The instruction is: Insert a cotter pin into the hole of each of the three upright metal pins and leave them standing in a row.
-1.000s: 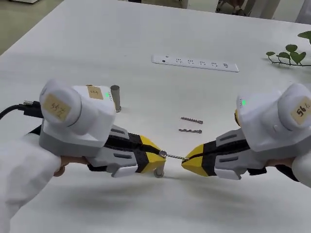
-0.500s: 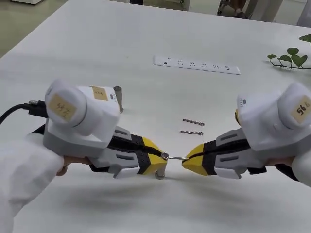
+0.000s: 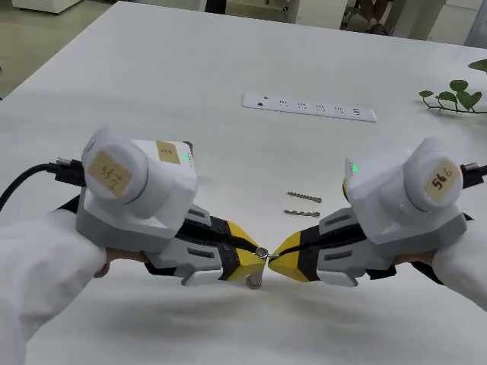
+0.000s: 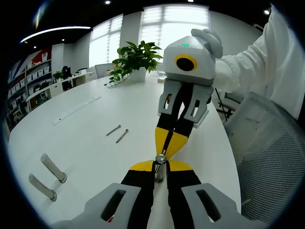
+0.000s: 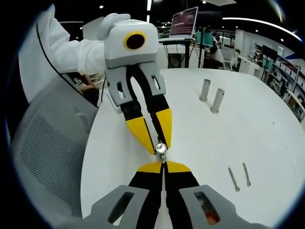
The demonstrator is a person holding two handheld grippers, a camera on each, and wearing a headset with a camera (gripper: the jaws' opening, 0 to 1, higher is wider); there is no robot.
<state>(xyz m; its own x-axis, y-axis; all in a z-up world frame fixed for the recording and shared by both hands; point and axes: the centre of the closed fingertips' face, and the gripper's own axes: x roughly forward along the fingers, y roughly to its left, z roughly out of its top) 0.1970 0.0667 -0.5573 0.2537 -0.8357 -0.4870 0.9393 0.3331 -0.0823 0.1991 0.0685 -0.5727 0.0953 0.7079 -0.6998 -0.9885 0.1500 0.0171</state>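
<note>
left gripper (image 3: 251, 258) jaws pinch the short silver metal pin (image 4: 160, 168); right gripper (image 3: 277, 262) jaws clamp the thin steel cotter pin (image 5: 163, 159), which may jam if tilted.

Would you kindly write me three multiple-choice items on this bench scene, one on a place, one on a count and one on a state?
1. Where do the two loose cotter pins lie?
A. On the table, between the grippers and the power strip
B. On top of the power strip
C. In a tray

2. How many free metal pins stand away from both grippers?
A. One
B. Two
C. Four

3. What is the left gripper doing?
A. Hanging open above the table
B. Shut on an upright metal pin
C. Shut on a loose cotter pin

Answers:
1 A, the head view shows both on bare table short of the strip.
2 B, the right gripper view shows two standing side by side.
3 B, its yellow jaws clamp the pin in the left gripper view.
</note>
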